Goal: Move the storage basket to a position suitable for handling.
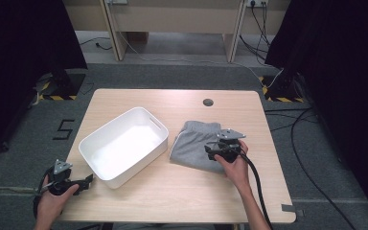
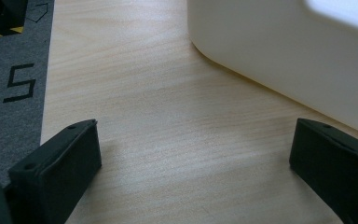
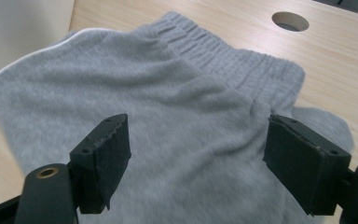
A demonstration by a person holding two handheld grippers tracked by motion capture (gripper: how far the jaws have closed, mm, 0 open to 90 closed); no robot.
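Observation:
A folded grey garment (image 1: 194, 143) with a ribbed waistband lies on the wooden table (image 1: 182, 191), just right of a white plastic bin (image 1: 139, 165). My right gripper (image 1: 214, 150) hovers over the garment's right part, pointing left. In the right gripper view its jaws stand open (image 3: 198, 154) above the grey fabric (image 3: 168, 88), with the pads apart from the cloth and nothing pinched. My left gripper (image 1: 87, 181) rests at the table's front left corner, open (image 2: 196, 154) over bare wood. The bin's wall (image 2: 284, 51) is close ahead of it to the right.
A round cable hole (image 1: 208, 102) sits near the table's far edge, beyond the garment (image 3: 289, 21). The table's left edge drops to grey carpet marked with a "5" (image 2: 18, 84). Cables trail over the floor at the right (image 1: 306, 158).

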